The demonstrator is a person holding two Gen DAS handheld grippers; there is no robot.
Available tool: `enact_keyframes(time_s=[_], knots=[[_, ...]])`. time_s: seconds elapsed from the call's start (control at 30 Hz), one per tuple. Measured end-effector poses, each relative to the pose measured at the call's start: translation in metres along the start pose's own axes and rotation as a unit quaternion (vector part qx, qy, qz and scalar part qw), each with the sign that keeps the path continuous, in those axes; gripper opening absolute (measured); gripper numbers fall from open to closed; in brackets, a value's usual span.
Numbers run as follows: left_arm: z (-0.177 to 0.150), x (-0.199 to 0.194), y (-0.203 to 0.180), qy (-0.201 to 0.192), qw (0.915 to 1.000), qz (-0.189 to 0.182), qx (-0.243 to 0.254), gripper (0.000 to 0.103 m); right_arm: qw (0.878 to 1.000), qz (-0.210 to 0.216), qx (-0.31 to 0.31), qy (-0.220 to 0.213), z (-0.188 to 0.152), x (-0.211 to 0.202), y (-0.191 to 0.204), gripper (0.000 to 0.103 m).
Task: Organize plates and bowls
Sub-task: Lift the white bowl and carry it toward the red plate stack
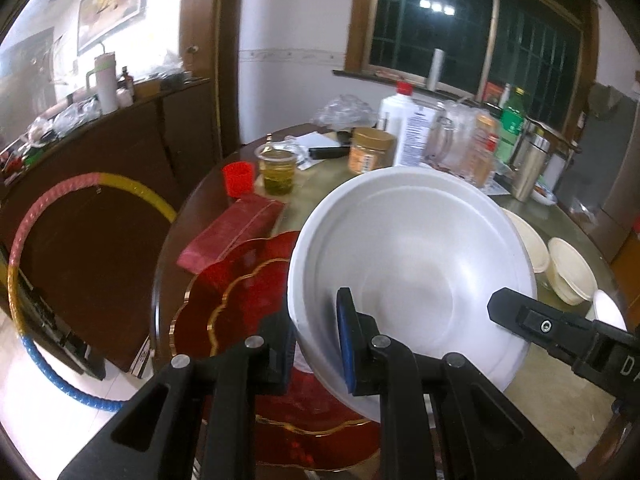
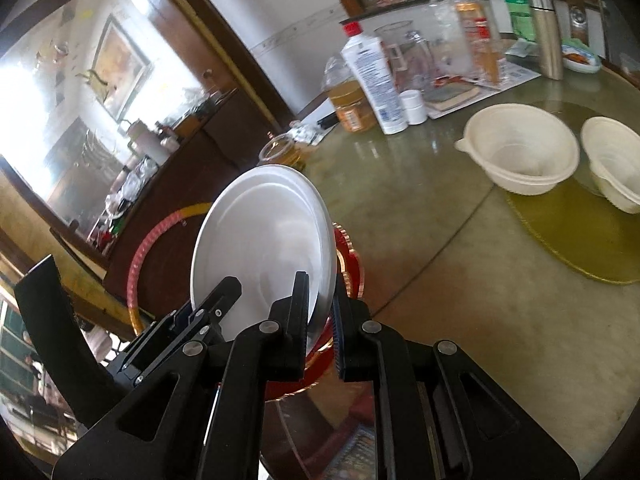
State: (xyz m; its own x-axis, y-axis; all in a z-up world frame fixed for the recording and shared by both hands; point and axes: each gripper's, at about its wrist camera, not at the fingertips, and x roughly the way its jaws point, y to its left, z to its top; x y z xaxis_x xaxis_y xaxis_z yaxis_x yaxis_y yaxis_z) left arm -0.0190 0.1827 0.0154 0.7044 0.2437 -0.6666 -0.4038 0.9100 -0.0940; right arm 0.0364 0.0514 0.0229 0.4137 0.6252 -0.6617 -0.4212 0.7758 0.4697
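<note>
A white plate [image 1: 412, 256] hangs tilted above the table's near-left edge, held on two sides. My left gripper [image 1: 316, 344] is shut on its left rim, and my right gripper [image 1: 516, 312] clamps the opposite rim. In the right wrist view the white plate [image 2: 264, 236] stands almost on edge, with my right gripper [image 2: 322, 316] shut on its near rim and my left gripper [image 2: 216, 304] on its left. Under it lies a red scalloped plate [image 1: 240, 300] with a gold rim, also the red plate [image 2: 350, 264]. Two cream bowls [image 2: 520, 152] [image 2: 616, 164] sit at the right.
The bowls rest on a gold placemat [image 2: 580, 236] on the round table [image 2: 440, 280]. A red box [image 1: 232, 236], a red cup [image 1: 238, 178], a cup of yellow liquid [image 1: 280, 172], jars and bottles [image 1: 408, 128] crowd the far side. A coloured hoop [image 1: 24, 240] leans on a cabinet at the left.
</note>
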Motion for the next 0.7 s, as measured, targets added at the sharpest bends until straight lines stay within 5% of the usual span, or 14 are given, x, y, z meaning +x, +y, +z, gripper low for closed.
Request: enact_keyframes(time_s=[0.7], knots=[[0.0, 0.005, 0.028, 0.001, 0.9996, 0.019, -0.02, 0.017, 0.999, 0.011, -0.022, 0.025, -0.002, 0.024, 0.024, 0.01]])
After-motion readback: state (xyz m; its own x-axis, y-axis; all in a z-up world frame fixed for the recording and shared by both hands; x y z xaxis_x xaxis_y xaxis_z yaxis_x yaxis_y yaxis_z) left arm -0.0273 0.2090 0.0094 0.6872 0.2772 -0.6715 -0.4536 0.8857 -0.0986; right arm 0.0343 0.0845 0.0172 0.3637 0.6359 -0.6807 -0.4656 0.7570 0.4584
